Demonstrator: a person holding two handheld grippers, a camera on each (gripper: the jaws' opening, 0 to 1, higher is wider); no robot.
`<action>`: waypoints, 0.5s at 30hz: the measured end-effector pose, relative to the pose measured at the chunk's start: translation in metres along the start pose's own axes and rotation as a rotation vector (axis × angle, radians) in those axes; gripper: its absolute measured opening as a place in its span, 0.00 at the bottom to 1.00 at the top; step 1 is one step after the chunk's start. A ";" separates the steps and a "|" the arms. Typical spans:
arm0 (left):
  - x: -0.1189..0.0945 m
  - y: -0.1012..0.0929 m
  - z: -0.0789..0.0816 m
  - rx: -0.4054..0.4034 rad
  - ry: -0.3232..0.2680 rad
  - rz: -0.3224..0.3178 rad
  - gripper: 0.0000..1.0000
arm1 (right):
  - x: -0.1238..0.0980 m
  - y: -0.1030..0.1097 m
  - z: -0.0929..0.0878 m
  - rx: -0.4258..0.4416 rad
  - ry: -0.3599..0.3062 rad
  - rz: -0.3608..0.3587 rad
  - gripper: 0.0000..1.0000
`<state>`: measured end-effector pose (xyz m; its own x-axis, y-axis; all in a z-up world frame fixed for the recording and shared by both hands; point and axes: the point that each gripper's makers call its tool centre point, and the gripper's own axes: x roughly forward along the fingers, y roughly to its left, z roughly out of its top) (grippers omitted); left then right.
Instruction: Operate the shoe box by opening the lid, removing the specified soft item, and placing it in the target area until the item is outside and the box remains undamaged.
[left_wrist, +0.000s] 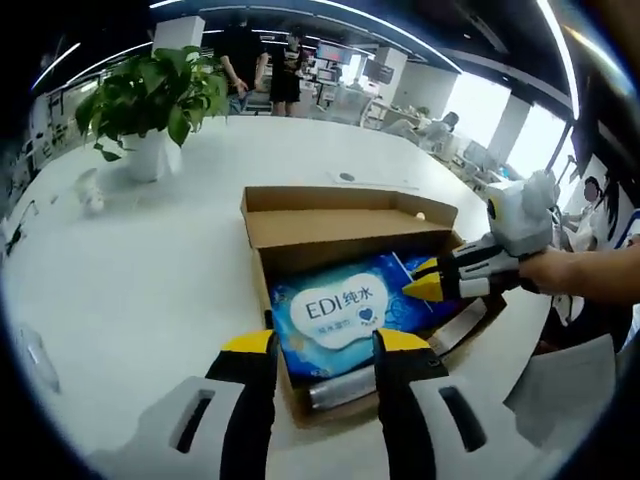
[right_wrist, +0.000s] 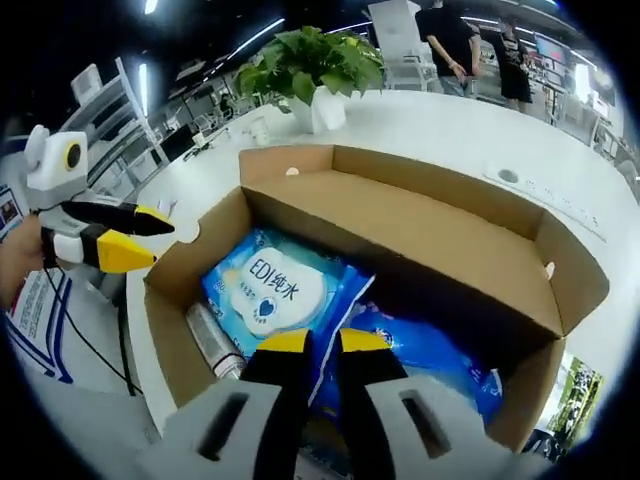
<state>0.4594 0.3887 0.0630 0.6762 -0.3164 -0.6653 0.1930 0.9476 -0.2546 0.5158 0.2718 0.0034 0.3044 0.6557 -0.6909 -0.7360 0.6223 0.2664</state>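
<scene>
The shoe box (left_wrist: 345, 235) (right_wrist: 440, 225), a brown cardboard carton, sits open on the white table (left_wrist: 130, 270) (right_wrist: 440, 125), its lid folded back and standing upright along the far long side. Inside it lies the soft item, a blue wet-wipes pack (left_wrist: 345, 310) (right_wrist: 272, 290) with a white label printed "EDI", flat on the box floor. In the right gripper view a second blue pack (right_wrist: 430, 350) lies partly under and beside the first, toward the box's right end. A silver cylindrical object (left_wrist: 340, 388) (right_wrist: 210, 340) lies along the box wall beside the wipes pack; what it is cannot be told. The left gripper (left_wrist: 325, 345) (right_wrist: 150, 235) is held at the near long wall of the box in its own view, with its yellow-tipped jaws wide apart and nothing between them; in the right gripper view it appears outside the box's left end, held by a hand (right_wrist: 20, 265). The right gripper (right_wrist: 312, 342) (left_wrist: 425, 280) reaches into the box from the other side, its jaws set narrow with the tips at the edge of the wet-wipes pack; whether they pinch the wrapper cannot be told. In the left gripper view its yellow tips are over the right end of the pack. A potted plant (left_wrist: 150, 105) (right_wrist: 315, 65) in a white pot stands toward the far edge of the table, well apart from the box. Two people (left_wrist: 265, 65) (right_wrist: 480, 45) stand beyond the table's far edge.
</scene>
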 end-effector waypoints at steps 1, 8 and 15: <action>0.000 0.000 0.000 0.002 0.001 0.000 0.38 | 0.000 0.002 0.000 0.019 -0.001 0.007 0.05; 0.005 -0.006 -0.002 0.020 0.017 -0.006 0.36 | -0.011 0.005 0.004 0.059 -0.007 -0.005 0.00; 0.015 -0.015 -0.003 0.046 0.042 -0.018 0.33 | -0.034 -0.006 0.014 0.055 -0.053 -0.033 0.00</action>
<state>0.4651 0.3690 0.0549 0.6421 -0.3342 -0.6899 0.2381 0.9424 -0.2348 0.5185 0.2518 0.0346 0.3609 0.6552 -0.6637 -0.6909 0.6659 0.2816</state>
